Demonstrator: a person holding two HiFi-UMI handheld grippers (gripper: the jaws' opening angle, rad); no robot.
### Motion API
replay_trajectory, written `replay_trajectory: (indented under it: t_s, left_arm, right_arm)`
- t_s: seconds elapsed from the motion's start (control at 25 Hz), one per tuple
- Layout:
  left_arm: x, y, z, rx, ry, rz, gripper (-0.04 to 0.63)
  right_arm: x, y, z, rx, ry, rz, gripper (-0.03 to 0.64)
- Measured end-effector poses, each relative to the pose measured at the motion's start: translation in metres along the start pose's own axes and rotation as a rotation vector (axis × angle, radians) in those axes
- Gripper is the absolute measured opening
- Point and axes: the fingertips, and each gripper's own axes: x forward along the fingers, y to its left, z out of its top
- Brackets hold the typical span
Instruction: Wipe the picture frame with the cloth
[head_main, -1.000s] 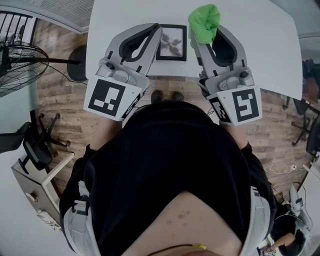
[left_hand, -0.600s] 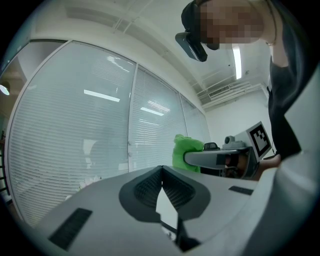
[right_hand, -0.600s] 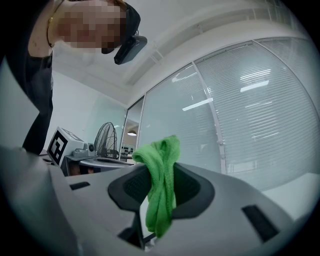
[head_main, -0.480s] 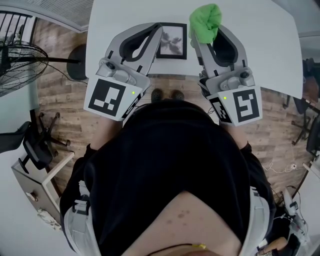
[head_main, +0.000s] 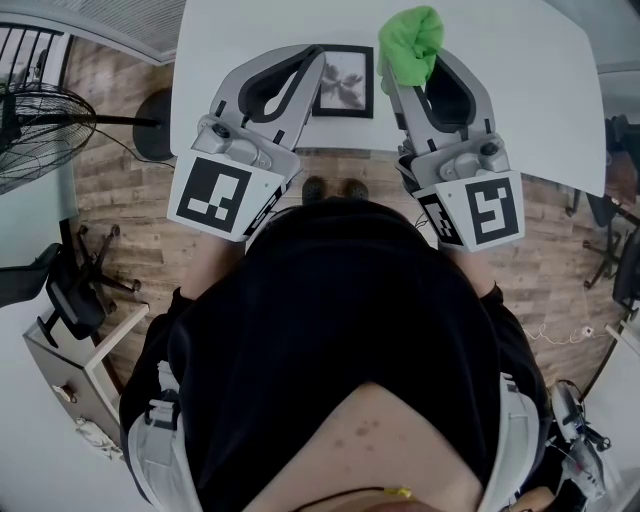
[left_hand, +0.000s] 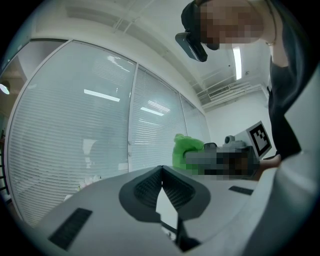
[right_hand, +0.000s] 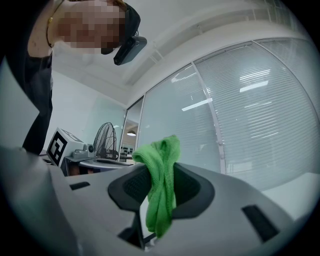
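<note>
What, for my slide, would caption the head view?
Right gripper holds green cloth beside the picture frame on the table; left gripper shut.

Black picture frame (head_main: 345, 85) flat, face up. Green cloth (head_main: 410, 42) bunched beside it, pinched in right gripper (right_hand: 161, 172).

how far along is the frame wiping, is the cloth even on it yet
Done: the green cloth is picked up, clamped in the right gripper. In hand: it sits beside the picture frame, to its right, not on it; the left gripper is shut and empty by the frame's left edge. Left: apparently the whole wipe.
</note>
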Motion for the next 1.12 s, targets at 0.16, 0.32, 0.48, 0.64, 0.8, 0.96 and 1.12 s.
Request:
replay_trajectory:
  t_s: [0.16,0.32,0.48,0.64,0.8,0.96,1.12]
  left_arm:
    - [0.0013,-0.0006,-0.0013,-0.003,0.003,-0.002,0.012]
    - [0.0018,-0.0008,-0.0006,-0.004,0.002,-0.004,0.012]
    - [0.0017,-0.001,-0.0003,-0.005,0.001,-0.008,0.012]
    - [0.0009,-0.0004,-0.0033,-0.005,0.013,-0.009,0.012]
    - [0.0023,-0.0015,-0.0017,-0.008,0.005,-0.02,0.012]
    - [0.0033,-0.0022,-0.0006,-0.006,0.002,-0.032,0.012]
    - [0.0034,-0.0006,-0.0009,-0.006,0.002,-0.038,0.012]
  right_arm:
    - [-0.0002,-0.0005,-0.0011,-0.003,0.004,0.001,0.108]
    - [0.0,0.0002,-0.0003,-0.01,0.005,0.004,0.107]
    - [0.0,0.0008,0.0008,-0.01,0.002,0.002,0.107]
    - [-0.0006,0.0001,0.0005,-0.012,0.003,-0.004,0.107]
    - [-0.0007,0.0004,0.0007,-0.016,0.006,-0.012,0.107]
    - [-0.0005,0.0004,0.0018,-0.019,0.005,-0.02,0.107]
    - [-0.0013,-0.0004,0.0006,-0.02,0.008,-0.032,0.107]
